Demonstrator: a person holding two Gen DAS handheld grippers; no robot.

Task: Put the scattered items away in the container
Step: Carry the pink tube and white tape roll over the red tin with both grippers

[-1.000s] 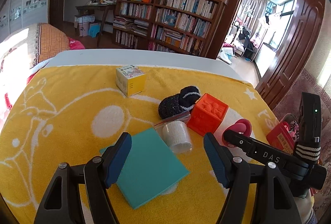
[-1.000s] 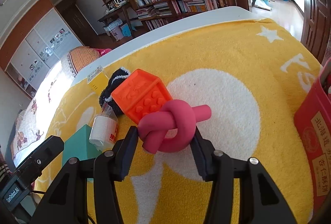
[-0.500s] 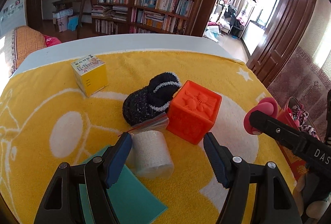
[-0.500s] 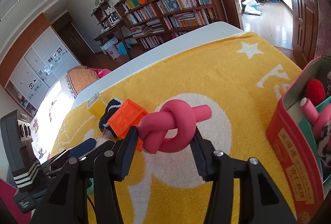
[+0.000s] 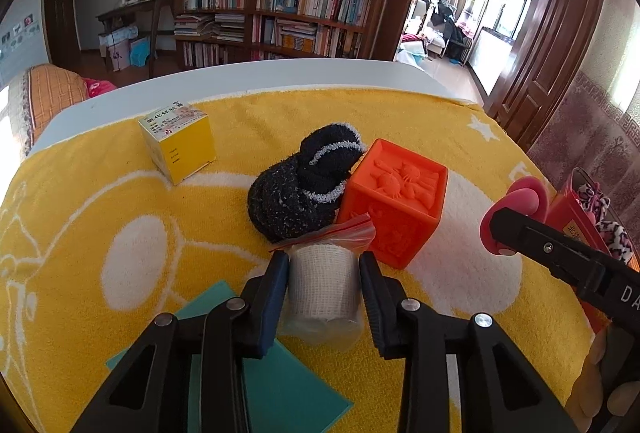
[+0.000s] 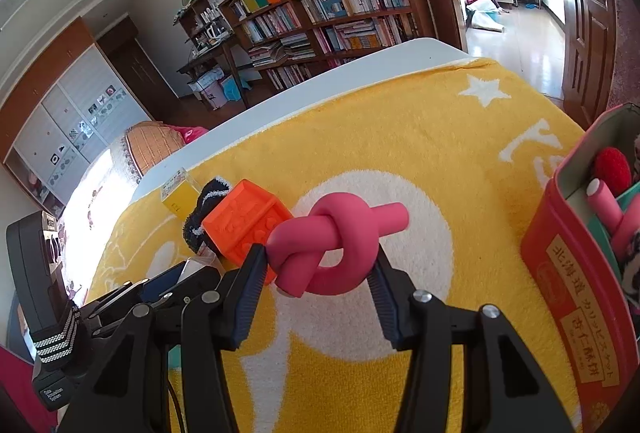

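Note:
My left gripper (image 5: 323, 279) is shut on a white gauze roll in a clear bag (image 5: 322, 285), resting on the yellow towel (image 5: 120, 193). Just beyond it lie a black sock bundle (image 5: 300, 189) and an orange cube (image 5: 394, 201). My right gripper (image 6: 318, 275) is shut on a pink knotted foam tube (image 6: 326, 245), held above the towel (image 6: 400, 137). The red tin (image 6: 576, 313) stands at the right, holding a red ball (image 6: 612, 171) and pink tubes. The pink tube (image 5: 516, 205) and the tin (image 5: 576, 221) also show at the right of the left wrist view.
A yellow box (image 5: 178, 141) stands at the towel's far left. A teal flat card (image 5: 288, 385) lies under my left gripper. The white table edge (image 5: 256, 77) runs behind, with a bookshelf (image 5: 288, 1) and doorway beyond.
My left gripper moved forward and closed on the gauze roll. My right gripper carried the pink tube up and rightward toward the red tin.

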